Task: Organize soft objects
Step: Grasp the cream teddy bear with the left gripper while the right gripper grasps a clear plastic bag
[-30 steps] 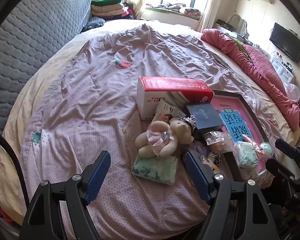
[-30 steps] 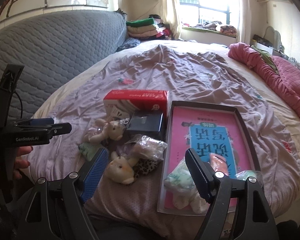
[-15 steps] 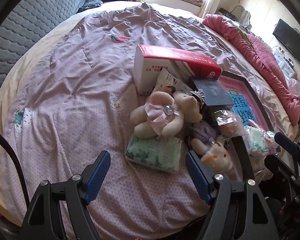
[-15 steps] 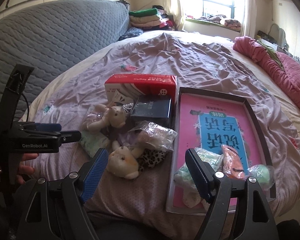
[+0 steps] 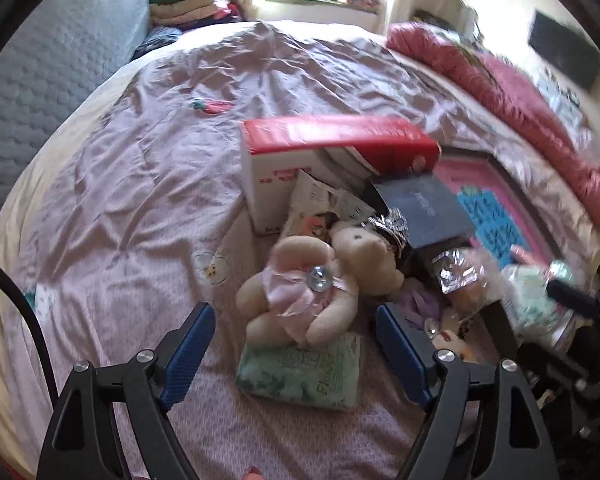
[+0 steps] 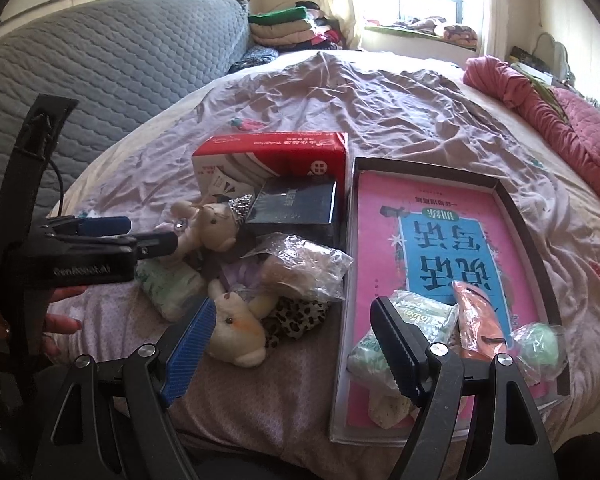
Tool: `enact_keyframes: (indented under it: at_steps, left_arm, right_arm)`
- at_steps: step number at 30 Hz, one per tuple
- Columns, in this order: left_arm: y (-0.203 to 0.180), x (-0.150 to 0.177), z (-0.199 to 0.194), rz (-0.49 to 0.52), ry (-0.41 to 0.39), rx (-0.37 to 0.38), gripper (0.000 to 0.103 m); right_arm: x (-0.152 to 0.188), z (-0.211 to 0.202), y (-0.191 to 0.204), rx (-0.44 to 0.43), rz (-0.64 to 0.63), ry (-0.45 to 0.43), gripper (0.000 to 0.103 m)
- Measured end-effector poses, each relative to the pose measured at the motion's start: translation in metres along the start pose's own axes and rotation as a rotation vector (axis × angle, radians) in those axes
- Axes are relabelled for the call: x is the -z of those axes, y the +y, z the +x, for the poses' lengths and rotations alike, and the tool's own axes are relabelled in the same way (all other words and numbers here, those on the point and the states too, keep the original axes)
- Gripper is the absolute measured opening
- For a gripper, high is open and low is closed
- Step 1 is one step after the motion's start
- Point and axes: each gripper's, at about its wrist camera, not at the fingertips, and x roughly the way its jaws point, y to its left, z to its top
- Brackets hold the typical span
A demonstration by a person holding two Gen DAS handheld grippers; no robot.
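A cream teddy bear in a pink dress [image 5: 308,292] lies on a green tissue pack [image 5: 300,372] on the bed. My left gripper [image 5: 292,316] hangs over them with its jaws opening; bear and pack lie between the blue pads, untouched. In the right wrist view, my right gripper [image 6: 294,308] is open above a white bunny plush [image 6: 236,336], a leopard-print cloth [image 6: 300,316] and a clear bag [image 6: 300,264]. The pink-lined tray [image 6: 512,208] holds a tissue pack [image 6: 412,320], an orange packet [image 6: 480,320] and a green ball [image 6: 538,344]. The left gripper [image 6: 140,234] also shows there, beside the bear.
A red tissue box [image 6: 272,152] and a dark box [image 6: 296,204] stand behind the pile. A grey quilted headboard [image 6: 120,64] runs along the left, folded clothes [image 6: 288,28] lie at the back, and a pink blanket [image 6: 560,120] at the right. A hand [image 6: 56,320] holds the left gripper.
Both grippers have come down closer to the pile. The left one now straddles the bear and tissue pack, with its jaws slightly wider. The objects themselves have not moved.
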Motion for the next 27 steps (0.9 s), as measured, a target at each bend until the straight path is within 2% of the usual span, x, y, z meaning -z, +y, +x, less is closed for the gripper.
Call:
enact_keyframes:
  at_steps: [3,12,17,20,27]
  left_arm:
    - [-0.01,-0.001,0.011,0.063,0.013,-0.051,0.082]
    - [-0.007,-0.005,0.03,0.062,0.031,-0.073,0.082]
    - [-0.005,-0.005,0.032,0.054,0.02,-0.054,0.081]
    - [-0.002,-0.006,0.032,0.041,0.016,-0.028,0.077]
    - [0.002,-0.006,0.028,0.021,-0.007,0.002,0.069]
  right_arm:
    - [-0.005,0.006,-0.004,0.004,0.012,-0.001,0.081]
    - [-0.018,0.037,0.0,0.009,0.044,0.015,0.081]
    - [-0.023,0.053,0.002,0.062,0.061,0.025,0.081]
    - [-0.023,0.063,0.004,0.084,0.049,0.056,0.081]
    - [-0.019,0.07,0.014,0.104,-0.008,0.045,0.064]
